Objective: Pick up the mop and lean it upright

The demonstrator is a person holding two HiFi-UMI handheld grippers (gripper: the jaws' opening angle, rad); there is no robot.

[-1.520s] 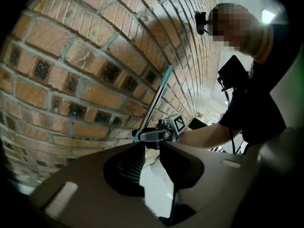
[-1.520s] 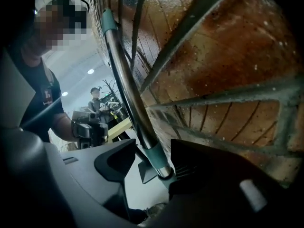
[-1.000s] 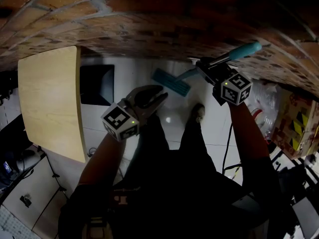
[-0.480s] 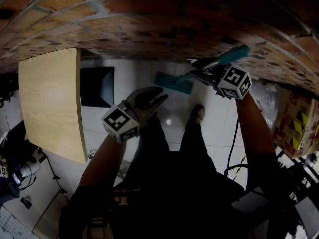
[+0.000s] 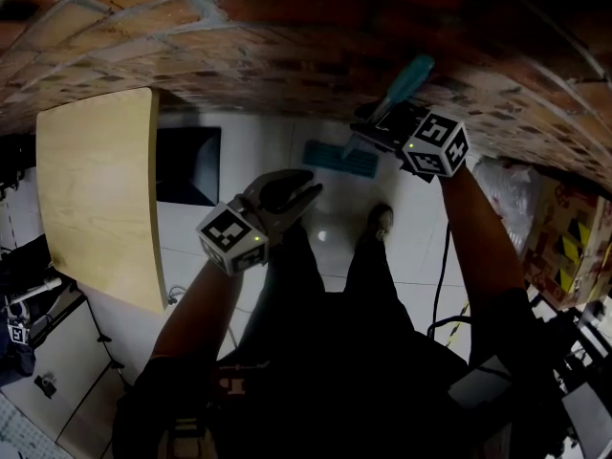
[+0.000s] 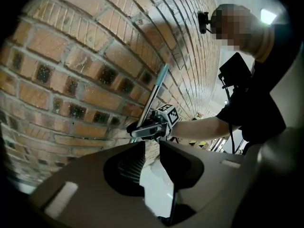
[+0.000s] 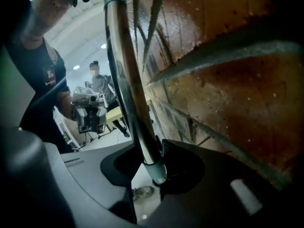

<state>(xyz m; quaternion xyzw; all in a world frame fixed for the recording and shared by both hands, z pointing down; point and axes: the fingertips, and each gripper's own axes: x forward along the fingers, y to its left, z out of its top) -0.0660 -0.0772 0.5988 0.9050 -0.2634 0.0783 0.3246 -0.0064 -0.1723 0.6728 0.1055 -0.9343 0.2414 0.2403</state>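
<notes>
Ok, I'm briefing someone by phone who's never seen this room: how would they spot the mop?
Find the brick wall. Right before it, over the white floor, is the mop: a slanted silver pole with a teal grip on top and a flat teal head below. Nothing nearby is teal; the wooden table and black mat lie left.

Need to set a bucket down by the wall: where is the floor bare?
Bare white floor lies along the brick wall, between the dark square panel and the mop. Another strip runs beside the wooden table, below that panel. The right side is crowded: plastic bag, cartons, cable.
</notes>
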